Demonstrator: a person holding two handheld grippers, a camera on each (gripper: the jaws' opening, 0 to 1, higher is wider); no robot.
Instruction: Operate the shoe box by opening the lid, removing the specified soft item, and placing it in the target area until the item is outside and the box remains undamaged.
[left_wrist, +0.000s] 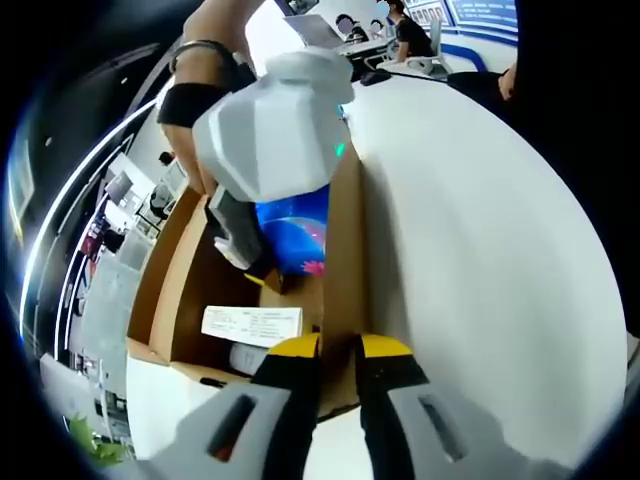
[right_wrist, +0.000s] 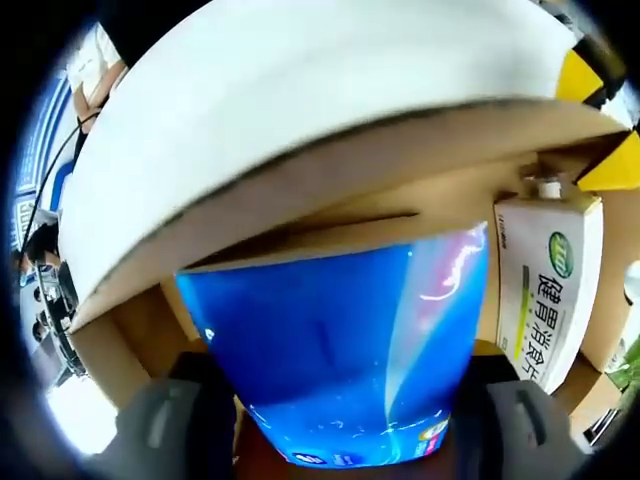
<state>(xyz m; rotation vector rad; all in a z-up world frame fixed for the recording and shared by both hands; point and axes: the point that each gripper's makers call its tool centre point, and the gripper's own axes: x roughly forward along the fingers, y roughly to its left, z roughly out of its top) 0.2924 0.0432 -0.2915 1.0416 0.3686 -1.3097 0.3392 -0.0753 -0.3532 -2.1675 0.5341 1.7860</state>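
Your left gripper (left_wrist: 338, 352) clamps the open cardboard shoe box's (left_wrist: 345, 240) wall to steady it on the white tabletop (left_wrist: 480, 250), while your right gripper (left_wrist: 262, 272), reaching inside, is closed on the blue soft packet (right_wrist: 340, 350) beside a white carton (right_wrist: 550, 290), ready for lifting out.
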